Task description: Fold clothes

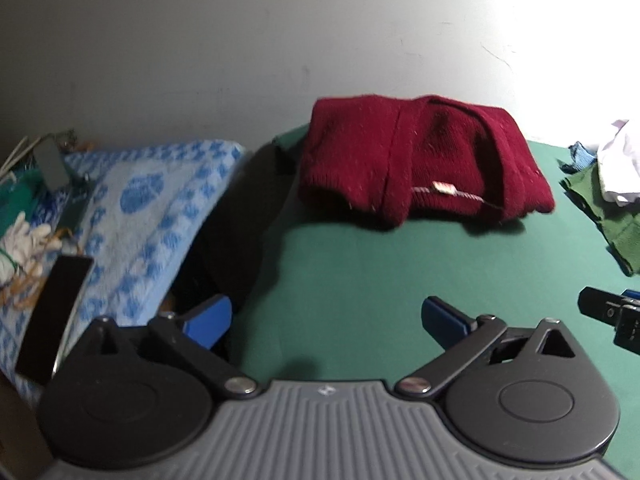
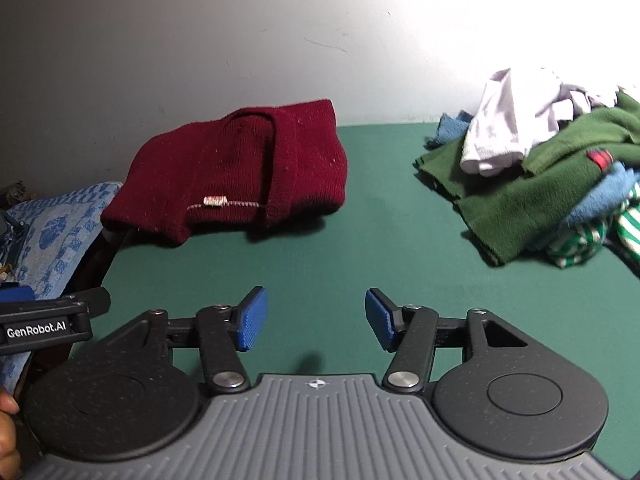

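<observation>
A folded dark red knit sweater (image 1: 416,160) (image 2: 232,172) lies at the far left of the green table (image 1: 360,280) (image 2: 360,248), near the wall. My left gripper (image 1: 326,318) is open wide over the table's left edge, nothing between its blue pads, well short of the sweater. My right gripper (image 2: 316,318) is open too, empty, above bare green cloth in front of the sweater. A heap of unfolded clothes (image 2: 552,184) (image 1: 612,184), green, white, blue and striped, sits at the right. The left gripper's finger (image 2: 44,320) shows at the left of the right wrist view.
A blue patterned towel (image 1: 152,216) (image 2: 52,232) covers a surface left of the table, with gloves and small items (image 1: 24,240) on it. A dark gap (image 1: 228,240) separates it from the table. A pale wall (image 1: 240,40) stands behind. A hand (image 2: 8,432) shows at the lower left.
</observation>
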`<state>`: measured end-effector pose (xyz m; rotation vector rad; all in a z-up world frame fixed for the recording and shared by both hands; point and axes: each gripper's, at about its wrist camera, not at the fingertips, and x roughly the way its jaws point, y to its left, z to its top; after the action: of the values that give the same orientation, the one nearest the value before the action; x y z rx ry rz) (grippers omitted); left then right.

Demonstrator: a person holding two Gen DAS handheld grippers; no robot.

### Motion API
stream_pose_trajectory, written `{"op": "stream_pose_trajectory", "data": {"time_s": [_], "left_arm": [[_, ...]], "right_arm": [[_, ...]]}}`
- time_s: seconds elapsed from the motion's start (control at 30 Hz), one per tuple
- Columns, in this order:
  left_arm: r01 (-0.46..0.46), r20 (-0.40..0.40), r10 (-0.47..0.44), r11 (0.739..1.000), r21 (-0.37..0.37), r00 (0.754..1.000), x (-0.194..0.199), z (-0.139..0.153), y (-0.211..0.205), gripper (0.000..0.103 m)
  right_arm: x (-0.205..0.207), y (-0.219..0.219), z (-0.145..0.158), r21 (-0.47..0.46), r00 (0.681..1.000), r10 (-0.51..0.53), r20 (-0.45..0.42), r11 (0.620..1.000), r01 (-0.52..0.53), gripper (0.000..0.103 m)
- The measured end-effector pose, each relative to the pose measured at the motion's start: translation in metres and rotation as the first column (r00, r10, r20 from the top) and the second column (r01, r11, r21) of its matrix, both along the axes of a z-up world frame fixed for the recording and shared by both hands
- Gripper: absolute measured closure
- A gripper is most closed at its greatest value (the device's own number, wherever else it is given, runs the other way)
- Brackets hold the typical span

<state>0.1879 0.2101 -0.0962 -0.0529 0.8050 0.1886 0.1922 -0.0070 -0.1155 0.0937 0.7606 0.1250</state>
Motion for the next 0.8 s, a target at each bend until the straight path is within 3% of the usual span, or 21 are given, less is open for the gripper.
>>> {"op": "stream_pose_trajectory", "data": {"time_s": [0.13,0.53,0.63,0.8], "left_arm": [[0.014,0.004,-0.014,1.0,0.016,1.0,-0.016,0.005,-0.009,0.001],[-0.019,0.015,0.018,0.998,0.055,1.0,-0.05,0.028,-0.025,0.001],[-0.041,0.026,0.04,0.998,0.055,0.999,-0.063,0.039,-0.027,0.001],[-0.064,0.039,0.061,0.994,0.091,0.997,-0.085,0.055,-0.039,0.001]], "right_arm": [[-0.015,-0.002,0.004,-0.008,1.0,-0.023,-0.005,1.0,0.023,0.032],[-0.051,0.006,0.021,-0.019,1.0,0.016,0.022,1.0,-0.016,0.027],[-0.058,0.005,0.029,-0.003,0.999,0.026,0.033,1.0,-0.026,0.02],[-0.078,0.001,0.044,-0.005,0.993,0.096,0.072,0.995,-0.096,0.02]]}}
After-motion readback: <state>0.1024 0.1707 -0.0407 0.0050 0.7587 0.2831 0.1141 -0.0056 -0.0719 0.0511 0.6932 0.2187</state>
